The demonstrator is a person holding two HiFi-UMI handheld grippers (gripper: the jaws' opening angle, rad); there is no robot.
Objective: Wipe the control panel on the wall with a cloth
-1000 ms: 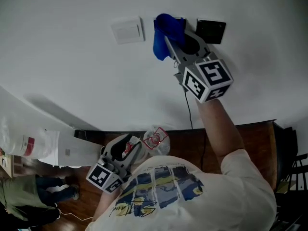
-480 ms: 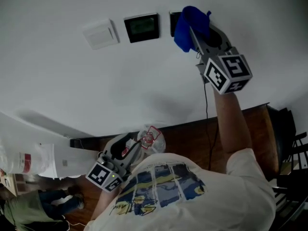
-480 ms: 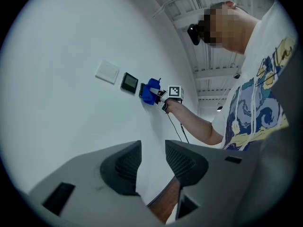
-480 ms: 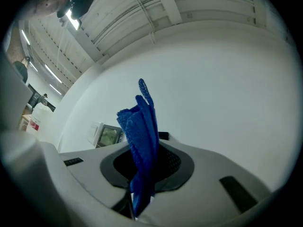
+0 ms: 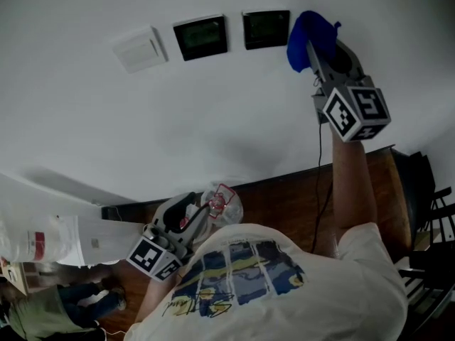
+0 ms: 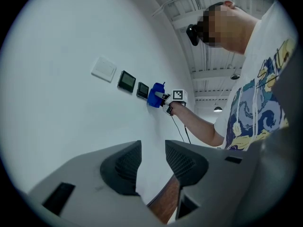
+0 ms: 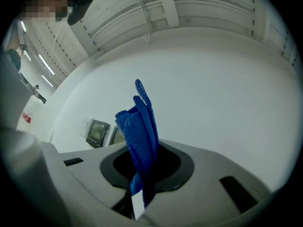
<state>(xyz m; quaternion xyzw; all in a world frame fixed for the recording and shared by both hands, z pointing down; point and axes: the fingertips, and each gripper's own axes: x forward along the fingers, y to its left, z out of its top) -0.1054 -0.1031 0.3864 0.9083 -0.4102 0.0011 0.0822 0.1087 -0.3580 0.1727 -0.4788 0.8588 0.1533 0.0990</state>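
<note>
Wall: plain white [image 5: 85, 119], seen from steeply above, meeting a wooden floor [image 5: 284, 201] at its foot.
Switch plate: white [image 5: 140, 48], leftmost of three fittings in a row on the wall.
Left control panel: dark square screen [image 5: 201, 37] just beside the switch plate.
Right control panel: second dark screen [image 5: 266, 28], next to the first with a narrow strip of wall between them.
Blue cloth: bunched [image 5: 306, 30], just right of the right control panel and clear of both screens. Whether it touches the wall cannot be told.
Right gripper: raised on an outstretched arm [image 5: 321, 54], jaws pressed together on the blue cloth, whose folds stand up beyond them in the right gripper view [image 7: 139, 126].
Marker cube: rear end of the right gripper [image 5: 355, 112].
Cable: thin and dark [image 5: 320, 162], hanging below the right gripper along the wall.
Left gripper: low, near the person's chest [image 5: 195, 213]. Its jaws are slightly spread with nothing between them, only wall and floor showing through the gap [image 6: 152, 164].
T-shirt: white with a blue and yellow print [image 5: 242, 275].
</note>
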